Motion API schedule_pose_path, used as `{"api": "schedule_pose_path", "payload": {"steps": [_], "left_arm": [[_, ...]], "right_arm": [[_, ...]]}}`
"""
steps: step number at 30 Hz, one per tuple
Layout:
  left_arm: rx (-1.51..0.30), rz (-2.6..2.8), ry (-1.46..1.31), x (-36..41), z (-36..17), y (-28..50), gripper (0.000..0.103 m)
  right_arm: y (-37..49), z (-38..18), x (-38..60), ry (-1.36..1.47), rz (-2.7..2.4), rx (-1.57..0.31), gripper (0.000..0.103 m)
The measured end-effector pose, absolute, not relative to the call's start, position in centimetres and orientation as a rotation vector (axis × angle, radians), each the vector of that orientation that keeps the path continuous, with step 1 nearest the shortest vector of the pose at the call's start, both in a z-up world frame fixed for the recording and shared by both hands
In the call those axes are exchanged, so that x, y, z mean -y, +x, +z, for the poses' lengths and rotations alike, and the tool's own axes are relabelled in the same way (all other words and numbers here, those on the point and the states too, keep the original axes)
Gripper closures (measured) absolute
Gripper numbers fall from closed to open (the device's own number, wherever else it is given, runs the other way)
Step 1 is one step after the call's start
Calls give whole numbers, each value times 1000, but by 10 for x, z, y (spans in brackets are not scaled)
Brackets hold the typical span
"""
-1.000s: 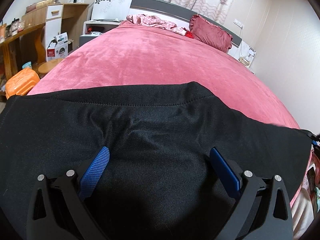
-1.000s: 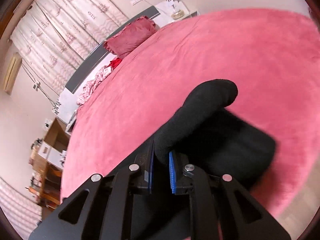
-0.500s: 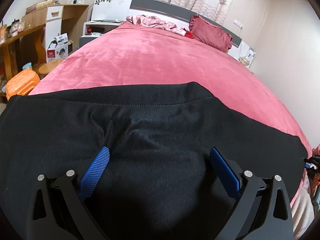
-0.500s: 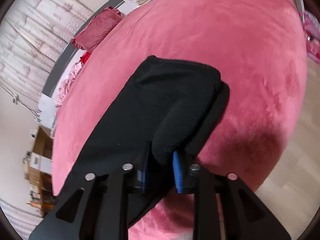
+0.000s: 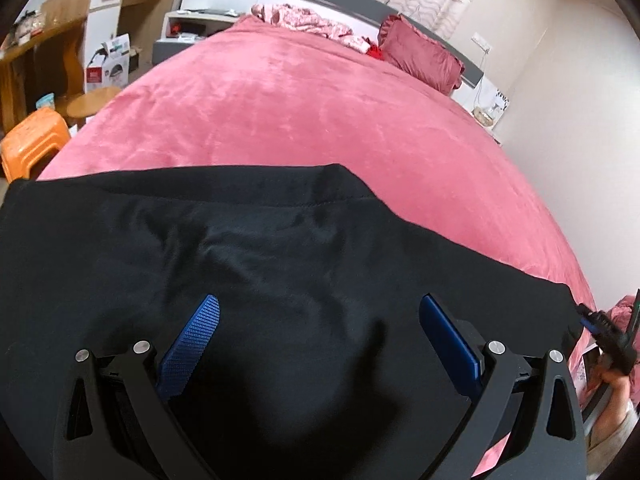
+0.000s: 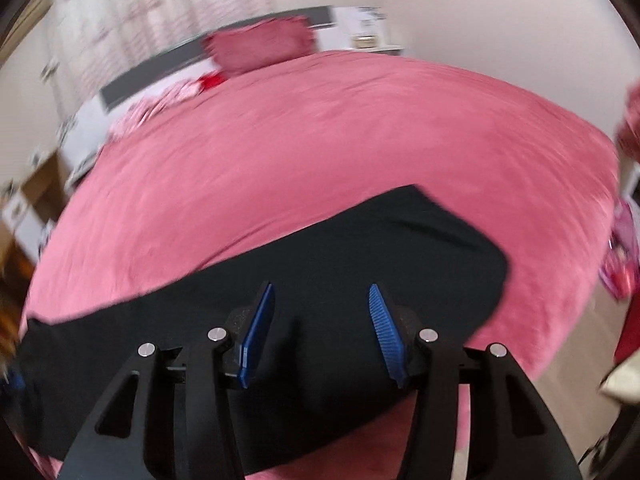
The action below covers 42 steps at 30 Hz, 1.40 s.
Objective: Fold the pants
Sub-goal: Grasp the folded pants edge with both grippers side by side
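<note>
Black skeletal left tongs [image 5: 319,334] and right tongs [image 6: 321,322], each with ribbed blue finger pads [image 5: 191,338] and silver pivot screws [image 6: 428,335].

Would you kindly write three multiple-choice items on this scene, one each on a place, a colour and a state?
1. Where do the pants lie?
A. on the bed
B. on the floor
C. on the desk

2. What colour is the stool beside the bed?
A. green
B. orange
C. white

3. How is the right gripper?
A. shut on the pants
B. shut on the pillow
C. open

Answers:
1. A, the black cloth is spread over the pink cover.
2. B, it shows orange at the left edge of the left wrist view.
3. C, its blue pads stand apart above the cloth with nothing between them.
</note>
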<state>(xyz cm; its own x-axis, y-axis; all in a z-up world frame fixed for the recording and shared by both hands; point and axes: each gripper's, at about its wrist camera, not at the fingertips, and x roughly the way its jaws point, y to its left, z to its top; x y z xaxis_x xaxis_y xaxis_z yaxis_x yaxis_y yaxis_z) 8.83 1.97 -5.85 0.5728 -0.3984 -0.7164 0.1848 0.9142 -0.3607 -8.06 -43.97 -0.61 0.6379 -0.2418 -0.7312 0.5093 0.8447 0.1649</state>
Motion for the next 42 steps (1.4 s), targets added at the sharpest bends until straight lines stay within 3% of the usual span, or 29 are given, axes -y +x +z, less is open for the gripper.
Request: {"api": "schedule_pose_path", "payload": {"steps": [2,4,6,8,11,12,17,25,28,30,32,37,42], "left_arm": [[-891,-358,-245,-11,-54,97,5],[-869,-365,-198,0,-49,104,15],[-860,-366,-147,11,-46,112,35],[-857,-371,-101,22,-47,125,43],[-881,-343,-24,36,-57,148,66],[-888,-325,0,38,-61,153,69],[-887,-297,128,53,-82,176,66],[-840,-305,84,44,-88,181,59],[-826,-258,117,47,-87,177,45],[-826,-223,122,46,-87,174,29],[-838,-209,102,42,-88,175,24],[-855,-203,63,31,-87,169,15],[-863,-189,61,22,-81,157,15]], "right_arm": [[-68,-16,430,355,-402,-795,54],[-56,-27,426,355,-380,-814,55],[-48,-33,422,352,-371,-826,55],[-39,-39,418,351,-364,-840,56],[-36,-47,419,380,-377,-857,57],[-37,-50,421,397,-378,-855,57],[-36,-53,423,414,-381,-851,56],[-34,-58,419,397,-422,-775,52],[-34,-45,405,380,-431,-791,50],[-32,-35,384,393,-353,-776,51],[-20,-31,359,371,-260,-789,51],[26,-26,269,268,60,-864,74],[63,-30,205,197,231,-907,75]]}}
